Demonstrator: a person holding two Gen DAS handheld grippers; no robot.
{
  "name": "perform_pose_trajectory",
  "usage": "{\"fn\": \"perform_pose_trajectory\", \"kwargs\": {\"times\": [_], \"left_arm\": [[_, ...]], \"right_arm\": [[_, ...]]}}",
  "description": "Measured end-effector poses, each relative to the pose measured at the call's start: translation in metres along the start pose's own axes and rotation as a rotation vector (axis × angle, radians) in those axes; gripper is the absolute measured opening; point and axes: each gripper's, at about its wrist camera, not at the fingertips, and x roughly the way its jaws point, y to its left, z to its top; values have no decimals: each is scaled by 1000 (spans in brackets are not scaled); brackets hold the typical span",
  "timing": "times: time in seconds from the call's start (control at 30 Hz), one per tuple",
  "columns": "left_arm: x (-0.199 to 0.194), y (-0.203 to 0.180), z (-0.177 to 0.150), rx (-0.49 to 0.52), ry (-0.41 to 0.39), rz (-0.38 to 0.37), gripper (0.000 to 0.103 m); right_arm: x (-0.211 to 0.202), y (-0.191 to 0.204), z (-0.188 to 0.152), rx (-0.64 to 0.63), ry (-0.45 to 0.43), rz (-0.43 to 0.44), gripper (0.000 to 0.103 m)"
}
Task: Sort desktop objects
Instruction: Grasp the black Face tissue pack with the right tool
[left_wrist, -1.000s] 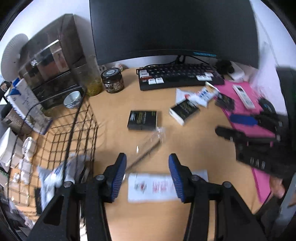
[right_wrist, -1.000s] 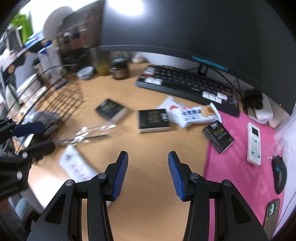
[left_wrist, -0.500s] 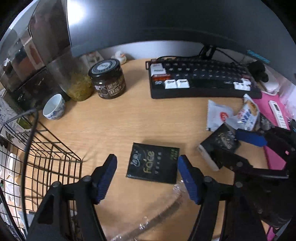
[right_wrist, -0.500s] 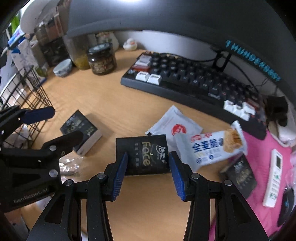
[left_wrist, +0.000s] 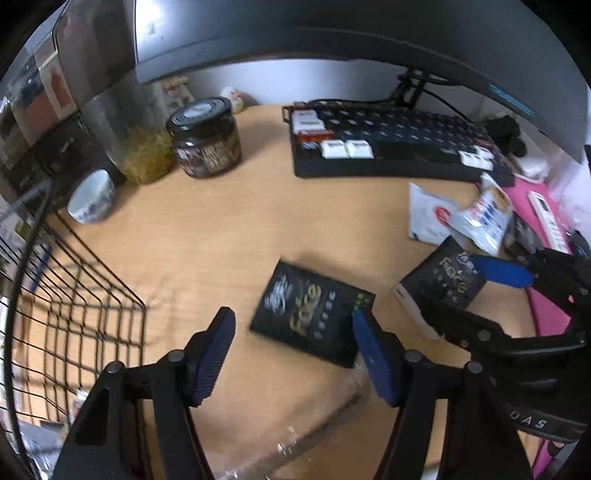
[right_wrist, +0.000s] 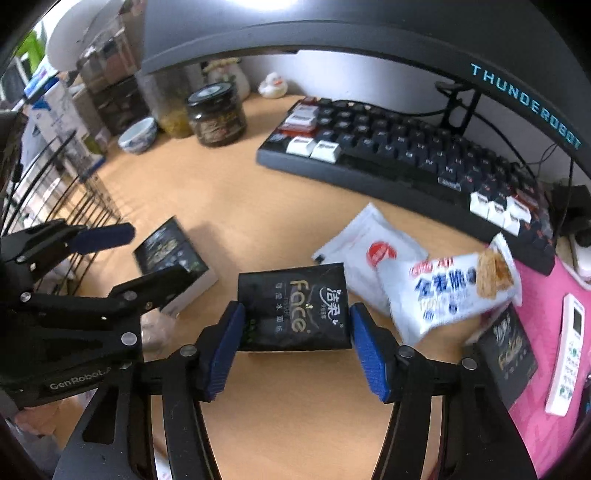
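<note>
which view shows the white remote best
The right wrist view: the white remote lies fully visible on the pink mat, buttons showing. The left wrist view catches it only small and blurred at the right edge.

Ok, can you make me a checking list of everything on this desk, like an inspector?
Surface: wooden desk, pink mat on its right side.
Job's things: first pack and second pack, black, lying flat; third pack at the mat's edge; snack bar; white packet; wire basket.
Clutter: jar, bowl, keyboard, remote.
Grippers: left gripper open around first pack; right gripper jaws opening, second pack between them.
Cables: dark cables behind keyboard.
Surroundings: monitor, rubber duck.
</note>
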Motion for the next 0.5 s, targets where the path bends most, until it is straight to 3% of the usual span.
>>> {"fn": "perform_pose_trajectory", "kwargs": {"times": [0.13,0.2,0.33,0.5], "left_arm": [[3,-14,-19,40,67,-58,66],[0,-26,-28,74,64,-32,65],[-16,-40,-38,92,64,-61,65],[-36,-46,-45,106,40,-40,65]], "right_arm": [[-17,4,-29,-5,1,-15,57],[-26,5,-43,-9,3,-18,54],[-45,7,-70,-3,9,-30,52],[-72,-13,-86,80,-39,-33,52]]}}
